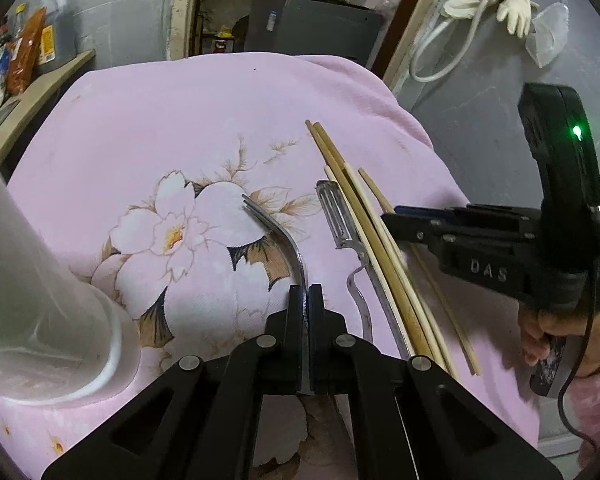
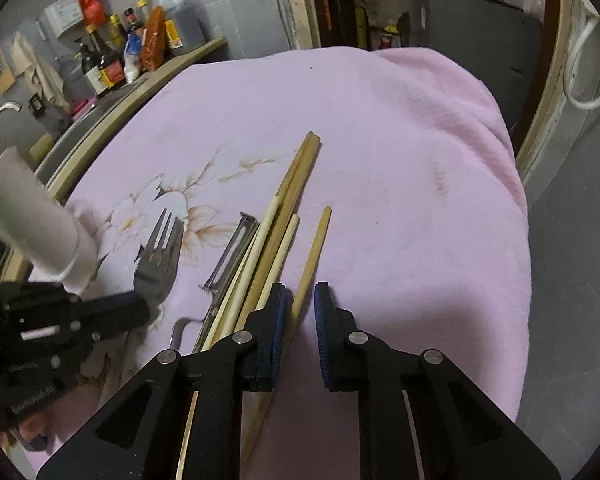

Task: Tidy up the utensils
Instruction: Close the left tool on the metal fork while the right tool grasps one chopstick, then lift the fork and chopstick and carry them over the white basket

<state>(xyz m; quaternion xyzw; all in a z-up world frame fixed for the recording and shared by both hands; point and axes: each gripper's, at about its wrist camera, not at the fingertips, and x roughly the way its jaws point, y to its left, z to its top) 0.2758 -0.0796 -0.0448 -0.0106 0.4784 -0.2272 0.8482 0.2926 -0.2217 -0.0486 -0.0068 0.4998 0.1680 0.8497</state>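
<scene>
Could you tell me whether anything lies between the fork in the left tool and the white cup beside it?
Nothing visible does. The left tool is shut on the fork, and only bare pink cloth separates it from the white cup. The peeler and chopsticks lie on the opposite side.

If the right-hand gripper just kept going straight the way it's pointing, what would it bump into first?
Probably the lone chopstick lying between its fingers, then the pink cloth underneath. The right gripper points steeply down; depth is hard to judge.

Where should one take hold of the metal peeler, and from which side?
Grip the peeler at its neck below the blade, from above on the fork side: the chopsticks lie against its other side and cover its handle.
</scene>
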